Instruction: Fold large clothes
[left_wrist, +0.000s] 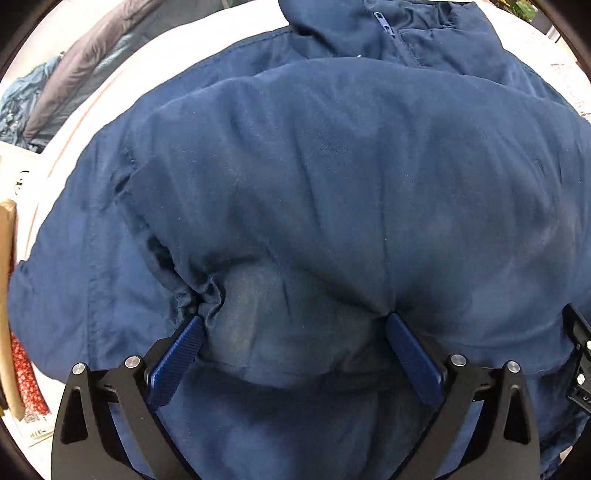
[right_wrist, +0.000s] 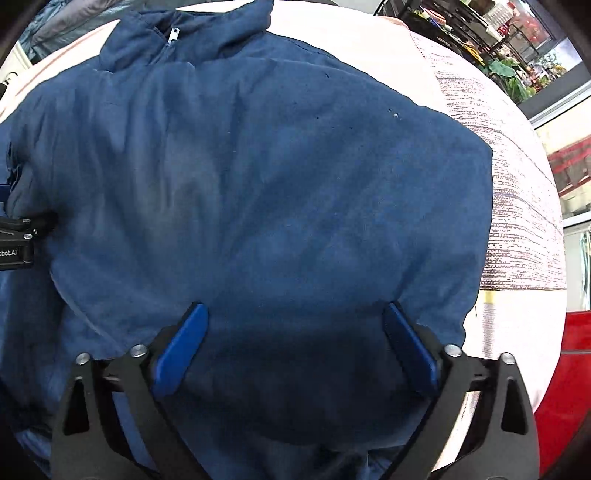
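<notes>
black linkage arms and ribbed blue fingers (left_wrist: 177, 354) of your left gripper (left_wrist: 295, 325) fill the bottom of the left wrist view, jaws spread wide, tips pushed down into a navy jacket (left_wrist: 314, 177) with the cloth puckered at each tip; a soft bulge of fabric sits between the pads, which do not clamp it. your right gripper (right_wrist: 295, 317) stands equally wide in its own view, smooth blue fingers (right_wrist: 181, 347) set on the same jacket (right_wrist: 258, 177), nothing pinched between them.

the jacket is matte, woven, lightly padded cloth, creased in broad soft ridges, with a stitched seam down one side and gathered cloth near the left fingertip. it lies flat on a pale table (left_wrist: 236, 26), folded over on itself into a rounded, bulky slab. its long axis runs away from you: collar (right_wrist: 192, 33) and metal zipper pull (right_wrist: 173, 35) at the far end, the near end under your grippers. in the right wrist view its edge drops straight alongside a strip of white surface speckled with fine dark dashes (right_wrist: 517, 206).

part of the left gripper's black body shows at the left edge of the right wrist view (right_wrist: 16, 243), touching the jacket.

other garments, grey and teal (left_wrist: 55, 85), lie heaped beyond the table at upper left in the left wrist view. a red patterned strip (left_wrist: 27, 373) and a tan flat piece (left_wrist: 7, 295) lie at the left edge.
</notes>
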